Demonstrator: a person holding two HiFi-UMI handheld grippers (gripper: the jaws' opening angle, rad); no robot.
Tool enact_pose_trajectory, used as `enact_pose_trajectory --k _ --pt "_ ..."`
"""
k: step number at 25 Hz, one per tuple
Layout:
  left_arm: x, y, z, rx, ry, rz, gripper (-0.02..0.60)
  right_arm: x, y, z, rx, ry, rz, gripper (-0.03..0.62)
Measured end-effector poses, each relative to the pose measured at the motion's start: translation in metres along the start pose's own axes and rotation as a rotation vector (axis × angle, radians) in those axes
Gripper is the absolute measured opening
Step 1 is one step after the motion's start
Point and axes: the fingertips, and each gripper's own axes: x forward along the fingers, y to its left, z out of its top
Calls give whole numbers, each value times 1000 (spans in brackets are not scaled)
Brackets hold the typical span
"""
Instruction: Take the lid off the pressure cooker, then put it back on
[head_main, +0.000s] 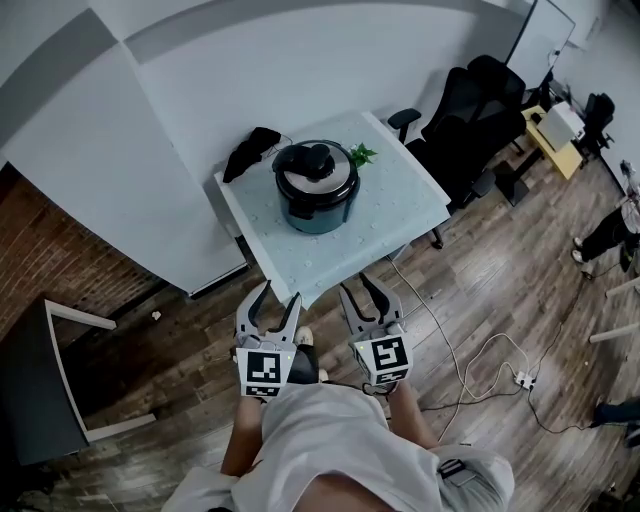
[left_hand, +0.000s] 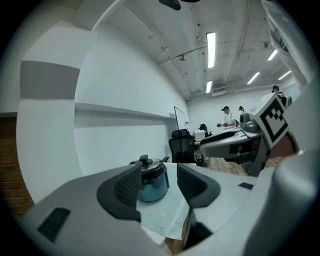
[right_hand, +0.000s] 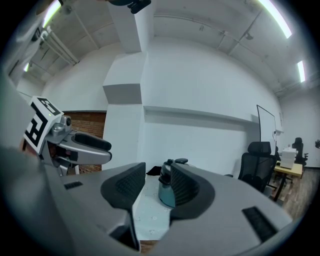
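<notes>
The pressure cooker (head_main: 317, 190) stands near the middle of a small pale table (head_main: 400, 205) set against the white wall, its lid (head_main: 316, 172) seated on top with the black knob (head_main: 317, 155) upright. A dark, crumpled thing (head_main: 250, 150) lies at the table's far left corner and a green sprig (head_main: 361, 155) just beside the cooker's right. Both grippers are held short of the table's near edge, over the wooden floor (head_main: 200, 330), well apart from the cooker. The left gripper (head_main: 281, 292) points toward the table with its jaws a little apart and nothing between the pads; its own view frames the distant cooker (left_hand: 151, 184) in that gap. The right gripper (head_main: 358, 287) is likewise parted and empty, the cooker (right_hand: 166, 194) showing partly behind its right jaw. Office chairs (head_main: 470, 110) stand to the right
</notes>
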Motion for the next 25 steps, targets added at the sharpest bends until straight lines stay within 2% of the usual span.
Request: enact_pose_trajectory --k 11,25 --pt "50 15 5 -5 -19 -14 215 31 -31 -3 -5 11 -21 156" --pt "133 46 16 -4 -13 -35 215 101 -80 3 -9 19 -19 155"
